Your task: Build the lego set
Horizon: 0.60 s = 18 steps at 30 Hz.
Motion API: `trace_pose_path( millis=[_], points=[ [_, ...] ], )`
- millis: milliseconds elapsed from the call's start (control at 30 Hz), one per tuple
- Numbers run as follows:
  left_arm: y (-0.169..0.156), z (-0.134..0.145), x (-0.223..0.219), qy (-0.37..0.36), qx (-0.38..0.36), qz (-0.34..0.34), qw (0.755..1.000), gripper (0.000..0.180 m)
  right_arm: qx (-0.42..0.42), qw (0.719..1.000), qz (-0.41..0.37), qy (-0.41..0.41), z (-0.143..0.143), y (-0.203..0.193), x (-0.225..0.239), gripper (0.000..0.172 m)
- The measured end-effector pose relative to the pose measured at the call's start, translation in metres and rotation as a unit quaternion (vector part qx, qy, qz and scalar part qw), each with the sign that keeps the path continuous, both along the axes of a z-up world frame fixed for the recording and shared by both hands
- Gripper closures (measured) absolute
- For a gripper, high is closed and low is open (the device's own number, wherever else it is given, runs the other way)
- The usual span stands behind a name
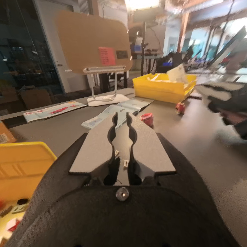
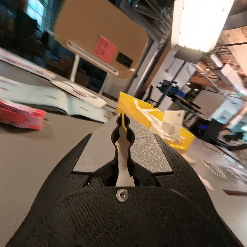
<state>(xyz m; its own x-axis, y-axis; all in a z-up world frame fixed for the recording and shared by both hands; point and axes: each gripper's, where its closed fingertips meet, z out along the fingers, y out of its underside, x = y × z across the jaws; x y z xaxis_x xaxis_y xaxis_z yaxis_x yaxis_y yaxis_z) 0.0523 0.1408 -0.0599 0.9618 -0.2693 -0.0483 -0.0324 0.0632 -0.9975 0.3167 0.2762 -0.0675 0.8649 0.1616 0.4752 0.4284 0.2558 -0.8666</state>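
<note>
Grey table [image 1: 187, 153]: landmark.
Yellow bin [image 1: 160, 89], far side of table: holds crumpled white paper [image 1: 176, 74].
Second yellow bin [image 1: 20, 167], near left edge: contents blurred.
Open booklet [image 1: 128, 105], mid-table.
Red toy piece [image 1: 147, 118], beside booklet.
Left gripper [image 1: 121, 115]: over booklet, jaws slightly parted, nothing held.
Right gripper [image 2: 123, 115]: jaws nearly together, bare.

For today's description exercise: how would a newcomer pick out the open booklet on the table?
Start at the brown board on its white stand. Just in front of the stand's base, the open booklet lies flat on the grey table. Its pale blue pages are spread open, unlike the folded sheet farther left.
</note>
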Motion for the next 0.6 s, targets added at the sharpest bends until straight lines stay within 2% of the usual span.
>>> trace_pose_path(
  millis=[67, 167, 233, 267, 367, 467, 600],
  points=[
    [0.011, -0.003, -0.002, 0.032, -0.054, 0.042, 0.997, 0.166, -0.019, 0.994, 0.094, 0.059, 0.018, -0.026, -0.036, 0.16],
    [0.028, 0.0, 0.006, 0.072, -0.12, 0.074, 0.987, 0.123, -0.073, 0.943, 0.289, 0.144, 0.059, -0.093, -0.112, 0.121],
    [0.038, 0.002, 0.008, 0.111, -0.16, 0.097, 0.976, 0.095, -0.104, 0.911, 0.375, 0.134, 0.08, -0.137, -0.156, 0.093],
    [0.042, 0.002, 0.006, 0.127, -0.178, 0.112, 0.969, 0.085, -0.106, 0.903, 0.399, 0.122, 0.088, -0.155, -0.171, 0.083],
    [0.049, 0.0, -0.001, 0.171, -0.217, 0.154, 0.949, 0.065, -0.104, 0.88, 0.448, 0.118, 0.111, -0.193, -0.197, 0.074],
    [0.051, 0.0, -0.006, 0.209, -0.226, 0.183, 0.934, 0.061, -0.117, 0.873, 0.46, 0.113, 0.12, -0.207, -0.207, 0.07],
    [0.048, 0.006, -0.012, 0.236, -0.214, 0.209, 0.925, 0.063, -0.143, 0.878, 0.446, 0.101, 0.113, -0.203, -0.21, 0.068]
  ],
)
